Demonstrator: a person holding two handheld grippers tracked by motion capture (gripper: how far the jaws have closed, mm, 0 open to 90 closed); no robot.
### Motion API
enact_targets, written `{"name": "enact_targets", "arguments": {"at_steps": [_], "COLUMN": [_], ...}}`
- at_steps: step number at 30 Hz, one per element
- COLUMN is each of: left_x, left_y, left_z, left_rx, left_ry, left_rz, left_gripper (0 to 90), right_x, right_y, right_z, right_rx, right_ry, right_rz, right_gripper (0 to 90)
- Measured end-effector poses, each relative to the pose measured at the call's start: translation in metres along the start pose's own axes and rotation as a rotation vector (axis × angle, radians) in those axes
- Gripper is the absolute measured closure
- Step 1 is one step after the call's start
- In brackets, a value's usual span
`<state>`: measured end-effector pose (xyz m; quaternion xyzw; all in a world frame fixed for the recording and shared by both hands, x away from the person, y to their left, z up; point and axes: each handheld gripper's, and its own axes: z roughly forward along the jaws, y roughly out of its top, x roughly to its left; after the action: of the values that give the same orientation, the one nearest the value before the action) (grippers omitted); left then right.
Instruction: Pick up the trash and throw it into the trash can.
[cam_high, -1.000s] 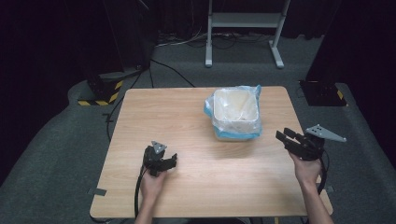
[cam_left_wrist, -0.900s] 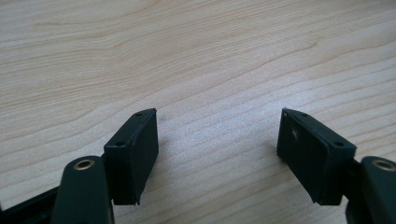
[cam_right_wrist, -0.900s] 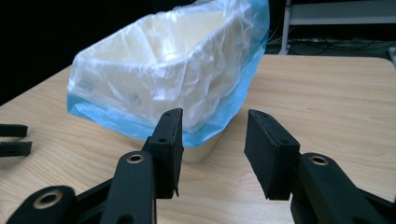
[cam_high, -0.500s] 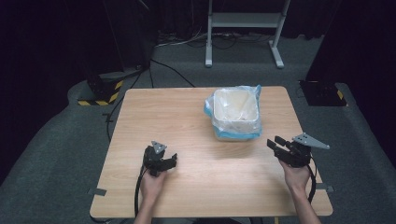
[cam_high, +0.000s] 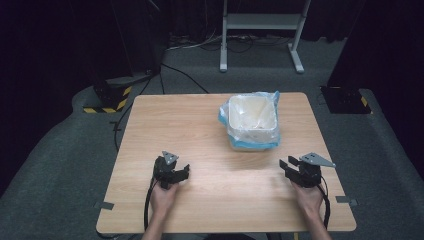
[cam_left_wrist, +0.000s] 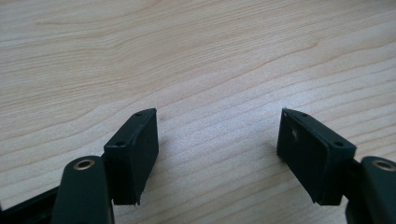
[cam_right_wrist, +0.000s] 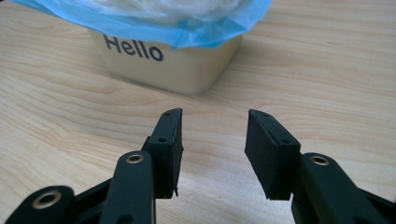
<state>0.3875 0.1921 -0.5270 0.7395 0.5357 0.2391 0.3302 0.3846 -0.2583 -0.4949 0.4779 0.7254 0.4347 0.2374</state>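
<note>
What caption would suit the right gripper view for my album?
Open right gripper facing a cream bin marked "Hello", lined with a blue bag, on a wooden table.

table (cam_high: 200, 120): light wood grain, square top, sits mid-room
floor (cam_high: 65, 165): grey carpet all round the table
backdrop (cam_high: 60, 40): black curtains behind the table, far side and both flanks, very dark
stand (cam_high: 260, 22): grey metal frame, two legs on feet, behind the table's far edge
cables (cam_high: 180, 75): black, on the carpet between stand and table's far-left corner
hazard block (cam_high: 107, 97): yellow-black striped base, just off the table's far-left corner
black box (cam_high: 345, 95): on the floor, off the table's far-right corner
tape (cam_high: 104, 205): grey strips on the carpet by both near corners
light: even, on the table; surroundings dim
</note>
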Motion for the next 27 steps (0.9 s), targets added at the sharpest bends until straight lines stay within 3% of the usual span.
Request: {"name": "enact_targets", "arguments": {"at_steps": [10, 16, 23, 27], "left_x": [0.000, -0.001, -0.002, -0.002], "left_y": [0.000, -0.001, -0.001, -0.001], "left_z": [0.000, -0.001, -0.001, -0.001], "left_rx": [0.004, 0.003, 0.002, 0.004], "left_ry": [-0.006, -0.022, -0.024, -0.026], "left_rz": [0.007, 0.021, 0.023, 0.027], "left_gripper": [28.9, 28.8, 28.4, 28.4], "right_x": [0.005, 0.009, 0.006, 0.004], "right_y": [-0.017, -0.018, -0.019, -0.018], "right_z": [0.008, 0.014, 0.023, 0.026], "right_rx": [0.046, 0.096, 0.160, 0.167], "right_ry": [-0.069, -0.110, -0.112, -0.105], "right_rz": [0.018, -0.018, -0.049, -0.059], "right_gripper": [55.9, 55.4, 54.2, 50.6]}}
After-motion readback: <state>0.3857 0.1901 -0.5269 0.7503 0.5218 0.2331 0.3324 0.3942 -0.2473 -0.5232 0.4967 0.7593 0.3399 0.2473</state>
